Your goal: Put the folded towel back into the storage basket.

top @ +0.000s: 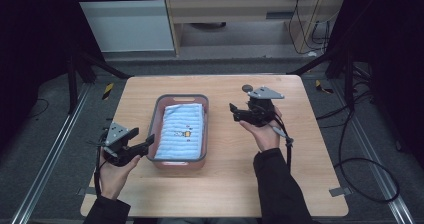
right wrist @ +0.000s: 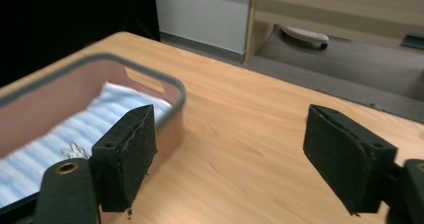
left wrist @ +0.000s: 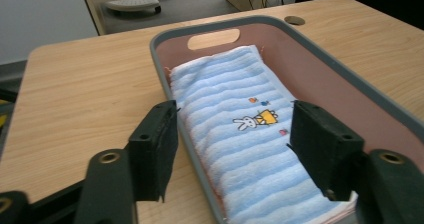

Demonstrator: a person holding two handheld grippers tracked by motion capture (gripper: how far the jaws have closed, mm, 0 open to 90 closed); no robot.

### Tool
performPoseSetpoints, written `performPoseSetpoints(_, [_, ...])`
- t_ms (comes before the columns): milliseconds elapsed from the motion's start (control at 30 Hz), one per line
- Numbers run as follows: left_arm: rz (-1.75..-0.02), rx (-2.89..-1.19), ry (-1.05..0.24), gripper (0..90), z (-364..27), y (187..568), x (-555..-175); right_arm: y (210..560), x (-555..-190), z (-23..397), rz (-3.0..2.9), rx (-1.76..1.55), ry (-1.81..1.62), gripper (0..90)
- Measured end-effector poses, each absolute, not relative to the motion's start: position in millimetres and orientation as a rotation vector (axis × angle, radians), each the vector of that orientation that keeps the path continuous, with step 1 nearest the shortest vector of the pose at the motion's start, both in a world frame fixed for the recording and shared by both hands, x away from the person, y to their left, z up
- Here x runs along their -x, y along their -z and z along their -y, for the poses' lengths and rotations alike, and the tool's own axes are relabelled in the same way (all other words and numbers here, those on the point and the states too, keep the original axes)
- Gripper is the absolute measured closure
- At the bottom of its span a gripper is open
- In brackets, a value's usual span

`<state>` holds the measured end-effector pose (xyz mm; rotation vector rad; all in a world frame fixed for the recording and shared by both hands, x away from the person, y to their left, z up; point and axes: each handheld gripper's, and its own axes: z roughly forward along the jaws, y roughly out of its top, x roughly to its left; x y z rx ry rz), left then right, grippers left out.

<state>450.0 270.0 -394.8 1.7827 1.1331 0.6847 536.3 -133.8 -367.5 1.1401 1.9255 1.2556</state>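
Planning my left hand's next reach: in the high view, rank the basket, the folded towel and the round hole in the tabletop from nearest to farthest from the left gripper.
1. Basket: its near left wall lies just right of the open left gripper.
2. Folded towel: inside the basket, just past that wall.
3. Round hole: far side of the table, beyond the basket.

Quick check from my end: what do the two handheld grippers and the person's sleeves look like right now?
Both grippers are black. The left gripper and right gripper each carry a grey three-cornered plate on top and trail a black cable. In the gripper views, the jaws are chunky black blocks with rough-edged pads and brass-coloured rivets at the finger bases. The person wears dark long sleeves.
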Motion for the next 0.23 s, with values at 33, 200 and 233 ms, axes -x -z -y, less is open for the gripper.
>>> performPoseSetpoints(33, [-1.139, -1.782, -0.687, 32.8, -272, 395, -450, 370, -533, 142, -1.923, -1.143, -1.239, 20.4])
performPoseSetpoints(200, [-1.157, -1.775, -0.690, 28.9, -282, 396, -450, 383, -513, 183, -1.887, -1.206, -1.232, 19.6])
performPoseSetpoints(233, [-1.159, -1.777, -0.696, 28.9, -283, 396, -450, 383, -513, 183, -1.887, -1.206, -1.232, 19.6])
